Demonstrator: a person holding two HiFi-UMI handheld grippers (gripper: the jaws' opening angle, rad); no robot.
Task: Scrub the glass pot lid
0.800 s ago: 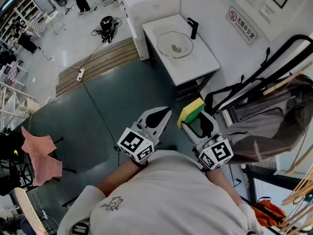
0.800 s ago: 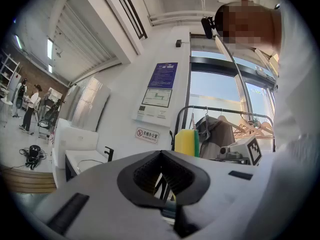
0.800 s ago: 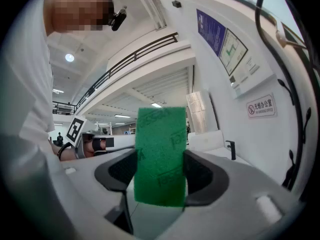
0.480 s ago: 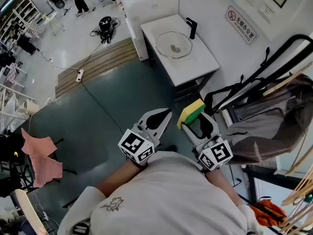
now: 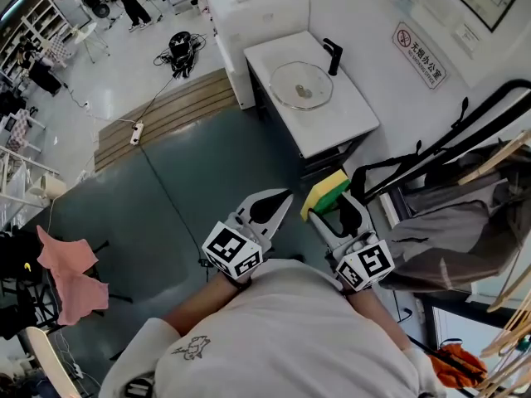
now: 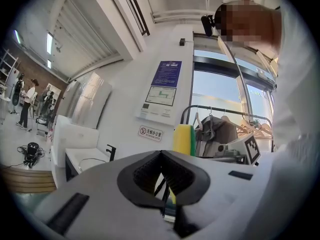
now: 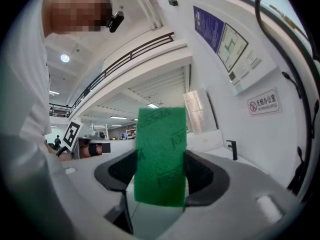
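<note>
The glass pot lid (image 5: 302,85) lies in the round sink of a small white counter (image 5: 332,131) far ahead of me, with a black faucet (image 5: 333,55) beside it. My right gripper (image 5: 329,203) is shut on a yellow and green sponge (image 5: 324,192); the right gripper view shows the sponge's green face (image 7: 160,156) clamped between the jaws. My left gripper (image 5: 279,200) is shut with nothing in it, its tips (image 6: 162,156) meeting. Both grippers sit close to my chest, well short of the counter.
A white cabinet (image 5: 257,15) stands behind the counter against the wall. A black-framed rack with grey clothing (image 5: 448,222) is at the right. A wooden floor strip (image 5: 166,110) with a cable lies at the left, and a pink cloth (image 5: 70,272) hangs at far left.
The view has shifted slightly, so the counter and lid now sit a little further right and lower in the head view. Both grippers keep their places and grip.
</note>
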